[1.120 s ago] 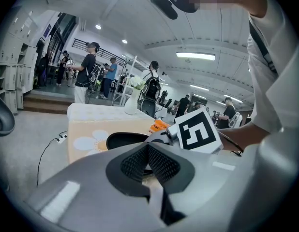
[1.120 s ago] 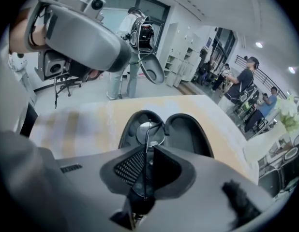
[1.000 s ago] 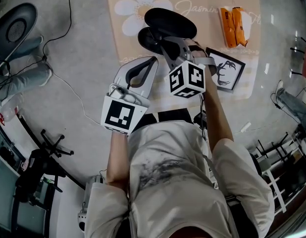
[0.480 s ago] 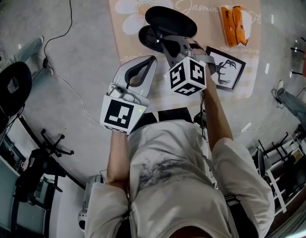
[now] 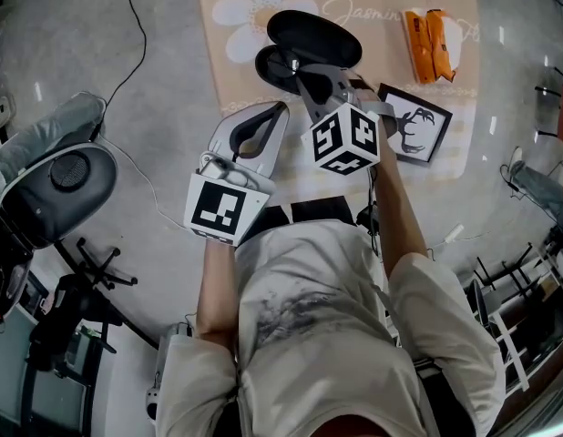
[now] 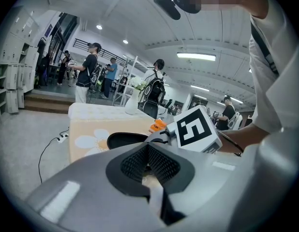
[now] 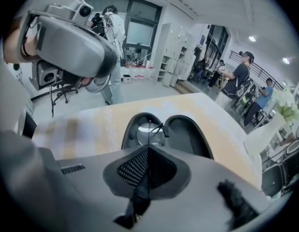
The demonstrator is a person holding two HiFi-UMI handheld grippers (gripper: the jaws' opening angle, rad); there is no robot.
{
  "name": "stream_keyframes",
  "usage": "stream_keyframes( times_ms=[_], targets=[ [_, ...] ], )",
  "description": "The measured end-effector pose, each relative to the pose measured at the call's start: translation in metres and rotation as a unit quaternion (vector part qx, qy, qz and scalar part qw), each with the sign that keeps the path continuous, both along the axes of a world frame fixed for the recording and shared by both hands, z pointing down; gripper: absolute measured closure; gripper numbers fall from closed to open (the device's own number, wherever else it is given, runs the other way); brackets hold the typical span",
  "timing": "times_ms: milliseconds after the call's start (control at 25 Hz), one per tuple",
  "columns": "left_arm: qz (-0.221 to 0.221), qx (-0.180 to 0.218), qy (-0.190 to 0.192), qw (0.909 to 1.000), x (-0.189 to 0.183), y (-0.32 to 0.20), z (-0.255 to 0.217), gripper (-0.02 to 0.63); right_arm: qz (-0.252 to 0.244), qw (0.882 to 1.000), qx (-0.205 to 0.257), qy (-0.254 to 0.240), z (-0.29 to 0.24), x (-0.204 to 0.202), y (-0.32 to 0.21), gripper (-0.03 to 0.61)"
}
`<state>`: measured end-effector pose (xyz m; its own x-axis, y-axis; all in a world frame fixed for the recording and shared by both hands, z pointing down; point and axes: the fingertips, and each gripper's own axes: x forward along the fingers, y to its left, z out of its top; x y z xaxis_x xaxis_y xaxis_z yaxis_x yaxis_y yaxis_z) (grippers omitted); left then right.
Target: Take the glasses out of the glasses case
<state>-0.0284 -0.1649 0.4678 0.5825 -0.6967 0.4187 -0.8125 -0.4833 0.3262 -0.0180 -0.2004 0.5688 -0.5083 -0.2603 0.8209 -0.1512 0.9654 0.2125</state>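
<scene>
Here we see the open black glasses case (image 5: pixel 313 36) lying toward the far side of a beige, daisy-printed tablecloth (image 5: pixel 229 80). The glasses (image 7: pixel 148 135) lie in its nearer half. Our right gripper (image 7: pixel 149 148) reaches down into that half. Its jaws are pressed together on what looks like a thin wire part of the frame. From above, its body and marker cube (image 5: pixel 345 139) cover the case's near edge.

Our left gripper (image 5: pixel 283 109) hangs just near-left of the case, not touching it, its jaws together with nothing between them. Right of the case lie two orange packets (image 5: pixel 432 48), and nearer to us is a framed picture (image 5: pixel 418 126). A cable (image 5: pixel 136 25) trails over the grey floor at the left. Several people (image 6: pixel 89 71) stand beyond the table.
</scene>
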Motion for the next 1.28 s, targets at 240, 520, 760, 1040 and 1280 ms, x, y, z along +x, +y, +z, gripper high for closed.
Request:
stream_keyframes(
  times_ms=[240, 520, 760, 1040, 1280],
  targets=[
    [0.008, 0.009, -0.003, 0.9999, 0.000, 0.000, -0.001, 0.607, 0.005, 1.000, 0.007, -0.001, -0.005, 0.000, -0.002, 0.560],
    [0.014, 0.017, -0.004, 0.9998, 0.001, 0.000, -0.001, 0.607, 0.011, 1.000, 0.018, -0.003, -0.012, 0.002, -0.005, 0.560],
    [0.010, 0.007, -0.001, 0.9999, 0.000, 0.003, -0.003, 0.607, 0.011, 1.000, 0.025, -0.002, -0.018, 0.002, -0.006, 0.560],
    [0.004, -0.006, 0.003, 1.0000, -0.003, 0.005, -0.004, 0.607, 0.014, 0.999, 0.032, -0.003, -0.025, 0.001, -0.004, 0.560],
    [0.022, 0.026, -0.004, 0.9994, -0.003, 0.008, -0.007, 0.607, 0.019, 0.999, 0.037, -0.004, -0.031, 0.003, 0.001, 0.560]
  ],
)
